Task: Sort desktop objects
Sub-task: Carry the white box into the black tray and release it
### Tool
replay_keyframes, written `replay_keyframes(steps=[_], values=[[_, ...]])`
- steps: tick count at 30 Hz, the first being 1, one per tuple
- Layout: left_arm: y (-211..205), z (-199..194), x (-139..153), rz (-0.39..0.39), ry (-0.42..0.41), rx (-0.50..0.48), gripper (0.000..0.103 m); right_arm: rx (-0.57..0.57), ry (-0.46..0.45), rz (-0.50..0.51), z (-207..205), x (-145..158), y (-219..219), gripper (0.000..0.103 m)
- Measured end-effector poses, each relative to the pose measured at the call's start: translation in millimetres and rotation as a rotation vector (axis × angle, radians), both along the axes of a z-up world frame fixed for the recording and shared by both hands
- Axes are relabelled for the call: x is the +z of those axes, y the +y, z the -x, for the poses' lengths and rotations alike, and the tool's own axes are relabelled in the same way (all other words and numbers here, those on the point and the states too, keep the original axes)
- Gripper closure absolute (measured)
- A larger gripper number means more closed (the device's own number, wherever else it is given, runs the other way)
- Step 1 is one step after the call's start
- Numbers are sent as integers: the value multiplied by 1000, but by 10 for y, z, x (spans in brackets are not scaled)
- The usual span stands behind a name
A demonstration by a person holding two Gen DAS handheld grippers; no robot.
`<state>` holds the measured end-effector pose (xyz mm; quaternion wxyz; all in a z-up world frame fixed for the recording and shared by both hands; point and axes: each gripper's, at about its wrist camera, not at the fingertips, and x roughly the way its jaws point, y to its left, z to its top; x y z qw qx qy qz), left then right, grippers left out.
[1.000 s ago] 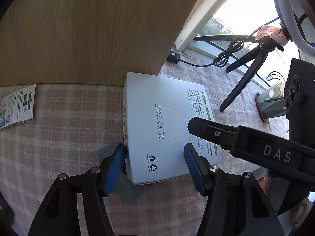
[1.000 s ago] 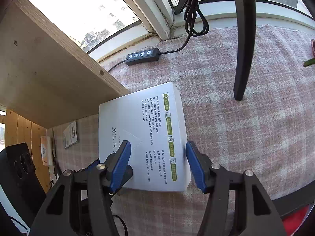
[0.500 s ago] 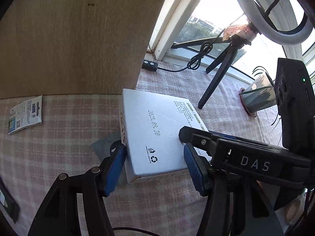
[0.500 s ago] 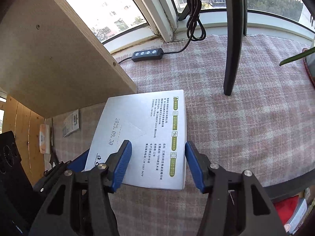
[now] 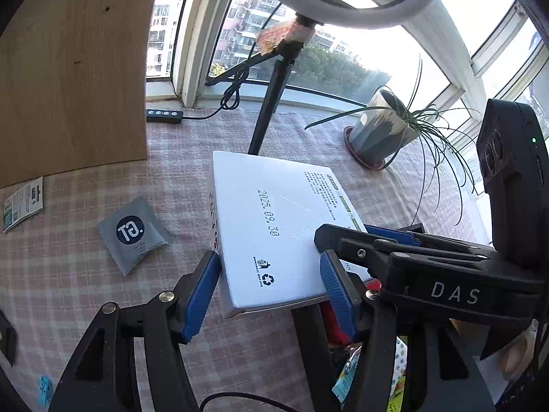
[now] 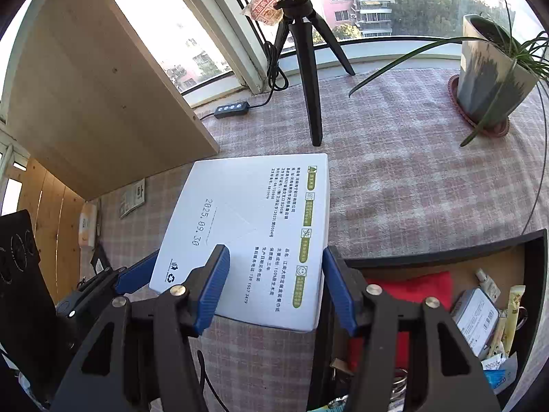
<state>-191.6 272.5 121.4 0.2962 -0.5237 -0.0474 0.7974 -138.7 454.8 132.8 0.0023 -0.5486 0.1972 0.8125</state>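
A white carton (image 5: 274, 213) with a printed date and green labels hangs above the checked tablecloth (image 5: 85, 292), held at its near end by both grippers. My left gripper (image 5: 269, 264) has its blue pads against the carton's two sides. In the right wrist view the carton (image 6: 254, 213) sits in my right gripper (image 6: 274, 257), one pad over its top face and one at its right edge. The left gripper's blue pad (image 6: 137, 276) shows at the carton's left corner. A grey sachet (image 5: 132, 233) lies flat on the cloth to the left.
An open black drawer (image 6: 446, 257) at the lower right holds a red cloth (image 6: 411, 288) and small packets. A tripod (image 6: 308, 86), a cable switch (image 6: 231, 109) and a potted plant (image 6: 487, 68) stand behind. A wooden panel (image 5: 68, 86) rises at left, a leaflet (image 5: 22, 202) beside it.
Both grippers have risen with the carton and drawn back from the wooden panel. The grey sachet that lay under the carton is uncovered. The open drawer has come into the right wrist view.
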Motion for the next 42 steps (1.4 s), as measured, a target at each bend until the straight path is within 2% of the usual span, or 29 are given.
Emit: replay_keyframes(steps=[8,14,20,25,32,42], values=[[654,-472,162,-33,1,-153,45,-101,4,-38,-754,195,591,48],[1141,-805,224,-36,-9,-261,45,-184,-12,-56,-1244,208,1030,48],[1461,-1068,233,-11,-18,-331,45,-234,-40,-57,-1596,173,1284,48],[1550,-1209,238,12,-30,-407,45,-243,-42,-55,-1756,202,1392,47],[1307,-1127,295,35,-11,-348,45,-272,-3,-23,-1743,291,1428,47],[719,-920,261,50,-13,-195,45,-139,-2,-6,-1415,217,914,46]])
